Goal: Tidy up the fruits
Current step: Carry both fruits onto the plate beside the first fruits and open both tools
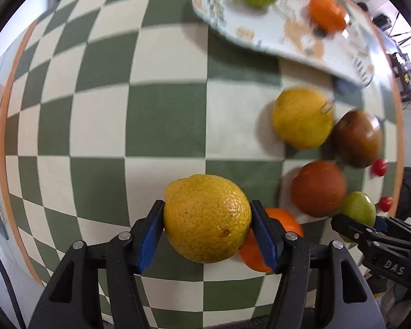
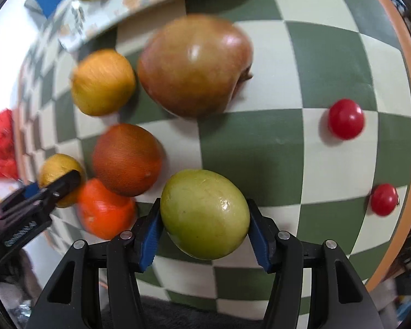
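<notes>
Left gripper (image 1: 207, 235) clamps a lemon (image 1: 207, 218) between wide-set jaws — the right gripper (image 2: 202, 233) likewise grips a green fruit (image 2: 204, 213), perhaps a guava.

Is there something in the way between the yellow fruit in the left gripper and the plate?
Nothing visible. The left gripper holds the yellow fruit; only checkered cloth lies before the plate.

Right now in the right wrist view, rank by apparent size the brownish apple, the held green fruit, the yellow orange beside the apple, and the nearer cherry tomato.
1. Apple.
2. Green fruit, though nearness to the camera inflates it.
3. Yellow orange.
4. Cherry tomato.
</notes>
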Demonstrator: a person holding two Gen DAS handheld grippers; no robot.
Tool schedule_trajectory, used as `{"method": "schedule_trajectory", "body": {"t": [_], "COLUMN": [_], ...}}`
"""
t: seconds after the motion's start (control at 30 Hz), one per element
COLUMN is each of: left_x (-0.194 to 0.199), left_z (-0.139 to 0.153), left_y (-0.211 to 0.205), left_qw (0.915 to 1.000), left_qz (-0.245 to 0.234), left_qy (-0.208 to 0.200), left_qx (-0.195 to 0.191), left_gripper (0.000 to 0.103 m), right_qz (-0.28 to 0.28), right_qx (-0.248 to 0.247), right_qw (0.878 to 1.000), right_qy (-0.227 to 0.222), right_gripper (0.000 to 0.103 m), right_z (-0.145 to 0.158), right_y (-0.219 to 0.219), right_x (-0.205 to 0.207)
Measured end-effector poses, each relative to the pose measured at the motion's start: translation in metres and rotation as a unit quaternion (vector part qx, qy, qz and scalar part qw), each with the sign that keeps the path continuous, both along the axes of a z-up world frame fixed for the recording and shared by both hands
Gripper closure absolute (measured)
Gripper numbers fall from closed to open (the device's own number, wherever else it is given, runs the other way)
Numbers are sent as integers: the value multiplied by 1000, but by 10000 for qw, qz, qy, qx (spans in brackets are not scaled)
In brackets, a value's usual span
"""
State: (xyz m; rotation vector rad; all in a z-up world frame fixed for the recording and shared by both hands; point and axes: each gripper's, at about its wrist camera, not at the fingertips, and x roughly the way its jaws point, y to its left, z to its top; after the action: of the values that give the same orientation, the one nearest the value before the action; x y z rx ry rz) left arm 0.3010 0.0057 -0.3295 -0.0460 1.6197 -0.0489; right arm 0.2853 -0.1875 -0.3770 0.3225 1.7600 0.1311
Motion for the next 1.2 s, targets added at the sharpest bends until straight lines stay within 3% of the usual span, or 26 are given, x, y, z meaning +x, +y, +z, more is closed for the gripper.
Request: {"method": "schedule_trajectory", "body": {"t": [0.17, 0.3, 0.47, 0.57, 0.73, 0.93, 1.0, 1.03, 1.13, 1.2], "left_x": [39, 121, 180, 197, 204, 206, 207, 208, 208, 206], "left_z": [55, 66, 27, 10, 0, -9, -9, -9, -6, -2], "left_y": [-3, -4, 9, 13, 10, 5, 3, 3, 3, 2], "left_qw": [9980, 9962, 9923, 9915, 9921, 9927, 9925, 9928, 9935, 9944], "left_qz": [42, 215, 756, 879, 858, 769, 775, 778, 771, 739], "left_qy": [-528, -549, 79, 264, 381, 475, 424, 401, 323, 245], "left_qx": [-336, -644, -980, -921, -830, -796, -846, -819, -767, -709], "left_gripper": [44, 44, 44, 44, 43, 43, 39, 37, 17, 14], "right_qz": [-265, -335, -153, 15, 159, 361, 349, 332, 270, 249], "right_qx": [334, 417, 357, 233, 221, 180, 220, 224, 184, 110], "right_qw": [9967, 9920, 9918, 9925, 9940, 9945, 9944, 9945, 9949, 9949], "right_qy": [-697, -1143, -1217, -1197, -1056, -971, -977, -964, -956, -971], "right_gripper": [43, 43, 43, 43, 43, 40, 24, 22, 21, 12], "right_z": [63, 89, 65, 47, 17, 3, 4, 5, 10, 17], "right_y": [-9, -7, 12, 22, 32, 38, 38, 36, 28, 19], "right_x": [33, 97, 163, 185, 205, 212, 211, 210, 204, 199]}}
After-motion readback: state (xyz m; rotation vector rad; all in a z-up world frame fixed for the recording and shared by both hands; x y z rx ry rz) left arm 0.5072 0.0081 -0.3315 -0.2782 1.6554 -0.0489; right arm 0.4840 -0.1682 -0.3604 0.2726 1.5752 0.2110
